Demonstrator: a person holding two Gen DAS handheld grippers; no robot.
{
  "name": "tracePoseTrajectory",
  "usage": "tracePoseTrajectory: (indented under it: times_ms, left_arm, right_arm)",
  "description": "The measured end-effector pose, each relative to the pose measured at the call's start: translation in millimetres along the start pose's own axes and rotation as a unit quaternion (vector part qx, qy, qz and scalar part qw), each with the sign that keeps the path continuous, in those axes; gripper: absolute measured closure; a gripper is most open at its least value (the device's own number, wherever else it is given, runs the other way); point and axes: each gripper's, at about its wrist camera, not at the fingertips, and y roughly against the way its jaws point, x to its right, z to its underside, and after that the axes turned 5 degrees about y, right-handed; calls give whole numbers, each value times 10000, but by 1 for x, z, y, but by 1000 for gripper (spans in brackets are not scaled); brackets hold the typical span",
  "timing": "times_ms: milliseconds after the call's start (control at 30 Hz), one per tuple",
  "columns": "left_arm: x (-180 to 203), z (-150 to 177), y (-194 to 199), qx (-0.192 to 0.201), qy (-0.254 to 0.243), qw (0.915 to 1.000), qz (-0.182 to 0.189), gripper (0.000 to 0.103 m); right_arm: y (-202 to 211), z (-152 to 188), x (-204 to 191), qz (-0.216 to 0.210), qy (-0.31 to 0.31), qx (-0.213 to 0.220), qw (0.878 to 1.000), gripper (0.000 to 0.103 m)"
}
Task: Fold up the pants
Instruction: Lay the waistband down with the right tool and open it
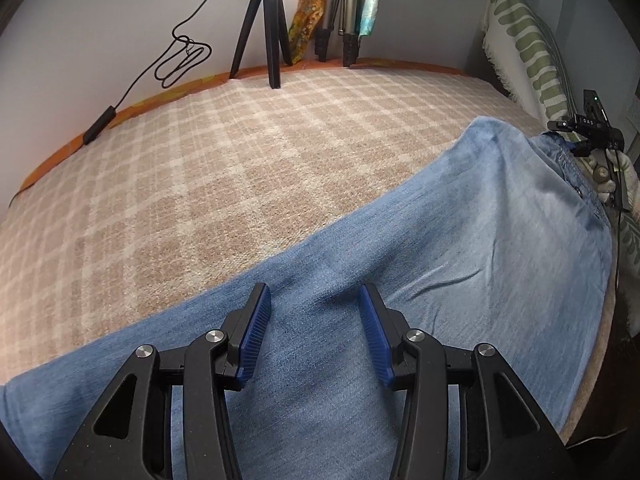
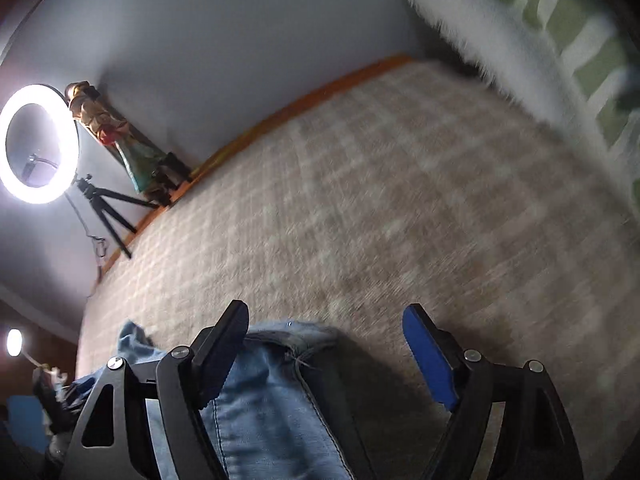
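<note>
Light blue denim pants (image 1: 420,248) lie flat on a beige checked blanket (image 1: 200,168), running from the lower left to the waistband at the right. My left gripper (image 1: 312,300) is open, its blue pads just above the leg fabric. My right gripper (image 2: 324,320) is open over the pants' waistband end (image 2: 280,380), with the left finger over the denim and the right finger over the blanket (image 2: 400,200). The right wrist view is blurred. The right gripper's body (image 1: 592,132) shows by the waistband in the left wrist view.
A black tripod (image 1: 264,32), a second stand (image 1: 340,12) with colourful cloths and a looped black cable (image 1: 180,60) stand along the far wall. A green-patterned pillow (image 1: 524,44) leans at the right. A lit ring light (image 2: 38,144) stands at the far left.
</note>
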Motion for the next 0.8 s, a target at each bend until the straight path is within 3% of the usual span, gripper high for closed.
tracePoseTrajectory:
  times_ms: [67,133,200,233,300,367,433,500,567,733,800]
  left_arm:
    - [0,0,0,-6,-1,10000,-1,58]
    - [0,0,0,-7,1,10000,-7,58]
    - [1,0,0,3,6,10000,-18,58]
    - [0,0,0,8,7,10000,-19,58]
    - [0,0,-1,20,11,10000,-26,58]
    - [-1,0,-1,25,1,10000,-32,58]
    - [-1,-1,-1,20,-9,10000,-24,58]
    - [-1,-1,-1,20,0,10000,-21,58]
    - [-1,0,-1,30,-12,10000,-26,58]
    - [0,-1,-2,65,-38,10000,-32,58]
    - [-1,-1,-2,52,-45,10000,-20,58]
  right_arm:
    - [-9,5,-1,-376,-12,-110,9992,13]
    - [-11,7,-12,-403,262,-115,9988,9]
    - [-10,9,-20,-383,424,-196,9982,12]
    - [-10,10,-22,-558,437,-244,9972,26]
    - [-12,15,-28,-624,486,-354,9962,37]
    - [-6,22,-38,-597,615,-342,9957,66]
    - [5,28,-52,-151,786,-181,9966,79]
    - [23,32,-62,173,990,147,9948,84]
    - [49,32,-59,755,1035,496,9905,86]
    - [25,31,-50,1336,1066,68,9853,86]
    - [15,32,-52,1495,1139,-5,9822,80]
